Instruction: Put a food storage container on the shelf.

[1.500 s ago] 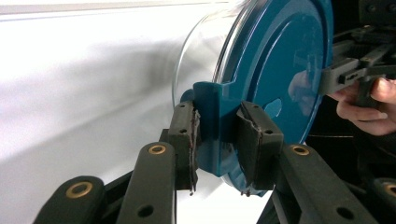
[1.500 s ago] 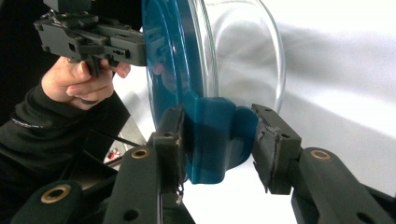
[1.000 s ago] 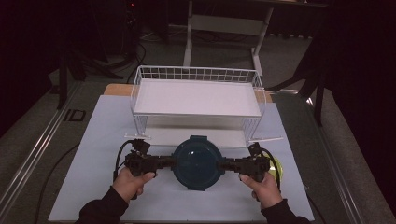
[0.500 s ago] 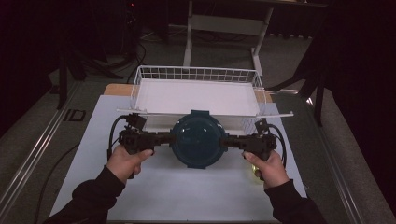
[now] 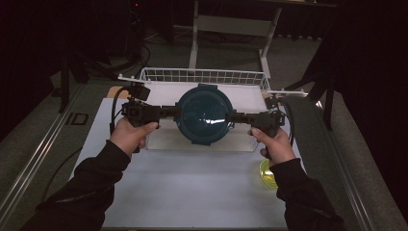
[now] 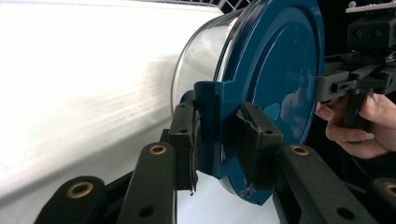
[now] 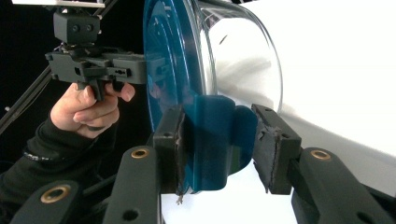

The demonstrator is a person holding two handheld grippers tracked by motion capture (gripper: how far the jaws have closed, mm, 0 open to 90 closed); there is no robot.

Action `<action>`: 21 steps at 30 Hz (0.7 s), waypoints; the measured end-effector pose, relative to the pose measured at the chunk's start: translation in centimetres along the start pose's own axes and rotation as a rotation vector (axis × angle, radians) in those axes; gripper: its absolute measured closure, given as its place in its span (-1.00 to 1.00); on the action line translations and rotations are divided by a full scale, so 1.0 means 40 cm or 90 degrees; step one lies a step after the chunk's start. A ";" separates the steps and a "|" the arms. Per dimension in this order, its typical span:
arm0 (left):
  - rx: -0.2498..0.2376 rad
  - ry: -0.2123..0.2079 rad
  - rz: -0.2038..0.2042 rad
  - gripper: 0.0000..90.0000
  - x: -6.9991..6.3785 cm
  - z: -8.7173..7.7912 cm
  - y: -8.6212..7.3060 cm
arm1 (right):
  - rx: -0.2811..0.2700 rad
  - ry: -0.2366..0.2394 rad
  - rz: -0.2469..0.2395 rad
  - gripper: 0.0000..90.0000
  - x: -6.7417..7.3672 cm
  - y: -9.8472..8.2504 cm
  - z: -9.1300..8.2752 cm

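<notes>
overhead forward; 2 close, opposed.

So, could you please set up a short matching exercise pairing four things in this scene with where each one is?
Things:
1. lidded container
2. wire basket
3. yellow-green object
4. left claw

Places:
A. on the white mat, by the right forearm
B. clamped on a blue lid tab
C. held up between both claws
D. at the far end of the table

Pairs: 1-C, 2-D, 3-A, 4-B
</notes>
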State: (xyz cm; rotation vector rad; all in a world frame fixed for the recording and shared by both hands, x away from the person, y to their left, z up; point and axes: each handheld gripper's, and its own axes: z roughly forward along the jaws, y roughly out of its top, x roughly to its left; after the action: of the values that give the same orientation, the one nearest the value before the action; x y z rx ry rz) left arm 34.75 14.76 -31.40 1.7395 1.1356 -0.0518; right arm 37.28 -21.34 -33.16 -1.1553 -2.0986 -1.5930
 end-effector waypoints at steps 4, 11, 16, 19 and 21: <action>-0.006 -0.004 -0.011 0.51 0.019 0.012 0.023 | -0.002 0.002 0.024 0.28 -0.024 0.026 0.012; -0.018 -0.006 -0.029 0.49 0.024 0.030 0.065 | -0.019 0.020 0.066 0.27 -0.062 0.068 0.008; -0.038 -0.030 -0.067 0.43 0.053 0.045 0.067 | -0.028 0.039 0.128 0.24 -0.097 0.077 0.015; -0.046 -0.023 -0.063 0.34 0.058 0.057 0.068 | -0.025 0.032 0.139 0.21 -0.103 0.087 0.021; -0.053 -0.025 -0.069 0.31 0.065 0.064 0.071 | -0.024 0.019 0.144 0.17 -0.108 0.095 0.024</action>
State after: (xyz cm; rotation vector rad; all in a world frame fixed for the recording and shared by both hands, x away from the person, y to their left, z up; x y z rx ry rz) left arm 39.32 14.44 -31.96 1.5970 1.1863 -0.1036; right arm 43.08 -22.04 -33.60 -1.3198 -1.8527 -1.5396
